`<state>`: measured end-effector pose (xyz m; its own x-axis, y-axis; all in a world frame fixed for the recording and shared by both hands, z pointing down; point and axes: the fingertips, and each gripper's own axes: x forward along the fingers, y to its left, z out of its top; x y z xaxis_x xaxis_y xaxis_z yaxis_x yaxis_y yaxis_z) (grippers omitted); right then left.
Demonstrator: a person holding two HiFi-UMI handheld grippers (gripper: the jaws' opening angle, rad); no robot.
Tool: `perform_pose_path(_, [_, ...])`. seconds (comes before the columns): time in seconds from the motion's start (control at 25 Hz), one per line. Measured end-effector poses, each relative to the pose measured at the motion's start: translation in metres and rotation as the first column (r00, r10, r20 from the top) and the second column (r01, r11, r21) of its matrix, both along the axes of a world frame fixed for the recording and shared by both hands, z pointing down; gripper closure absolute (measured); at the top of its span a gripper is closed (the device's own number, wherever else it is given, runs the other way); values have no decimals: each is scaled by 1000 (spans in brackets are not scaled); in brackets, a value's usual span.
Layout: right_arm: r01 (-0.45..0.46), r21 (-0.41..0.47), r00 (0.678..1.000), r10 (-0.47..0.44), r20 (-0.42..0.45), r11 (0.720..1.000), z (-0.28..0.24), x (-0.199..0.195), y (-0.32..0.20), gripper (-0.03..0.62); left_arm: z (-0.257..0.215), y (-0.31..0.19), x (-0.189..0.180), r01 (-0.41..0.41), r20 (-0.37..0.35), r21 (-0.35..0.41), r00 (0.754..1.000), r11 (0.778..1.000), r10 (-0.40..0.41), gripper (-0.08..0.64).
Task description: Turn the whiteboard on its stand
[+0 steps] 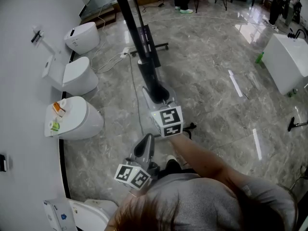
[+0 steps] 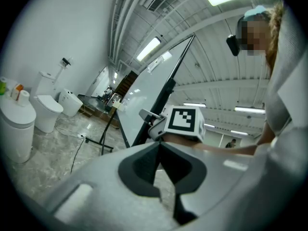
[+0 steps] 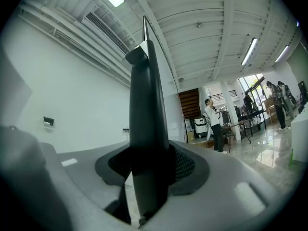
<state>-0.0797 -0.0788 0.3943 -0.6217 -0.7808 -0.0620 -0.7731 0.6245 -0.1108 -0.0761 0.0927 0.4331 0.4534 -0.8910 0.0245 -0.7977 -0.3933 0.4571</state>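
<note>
The whiteboard's black frame edge [image 1: 126,13] runs from the top of the head view down to my right gripper [image 1: 156,91], which is shut on it. In the right gripper view the dark edge [image 3: 144,95] stands upright and fills the gap of the right gripper [image 3: 147,177]. The left gripper view shows the white board face [image 2: 144,97] tilted on its stand, with the right gripper [image 2: 147,115] at its edge. The stand's foot [image 1: 149,44] rests on the floor. My left gripper [image 1: 148,138] hangs lower and nearer me, apart from the board; the left gripper [image 2: 159,146] is shut and empty.
Three white toilets [image 1: 79,76] [image 1: 77,119] [image 1: 84,36] line the wall at left, one topped with small bottles [image 1: 57,109]. A cable [image 1: 113,61] trails across the marble floor. A white cabinet [image 1: 288,61] stands at right. A person [image 3: 214,124] stands far back.
</note>
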Motion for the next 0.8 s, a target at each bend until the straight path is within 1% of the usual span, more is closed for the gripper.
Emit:
perform_pose_path(0.16, [13, 6, 1000, -13, 3, 1000, -4, 3, 11, 403, 0, 18, 9, 10, 10, -17, 1000, 1000, -9, 560])
perform_pose_path(0.32, [27, 8, 1000, -27, 2, 1000, -6, 9, 26, 401, -2, 36, 13, 47, 2, -25, 999, 999, -47, 560])
perform_pose_path(0.4, [41, 18, 999, -41, -1, 999, 0, 14, 38, 397, 6, 48, 18, 63, -7, -26, 998, 998, -63, 559])
perform_pose_path(0.52, [51, 23, 999, -51, -5, 998, 12, 22, 58, 394, 19, 68, 29, 66, -11, -18, 998, 998, -66, 560])
perform_pose_path(0.64, [58, 19, 998, -58, -7, 998, 12, 21, 65, 392, 19, 76, 31, 78, -13, -10, 997, 997, -78, 560])
perform_pose_path(0.8, [71, 19, 997, -71, -6, 997, 27, 24, 81, 391, 34, 92, 35, 100, -23, 4, 995, 995, -100, 558])
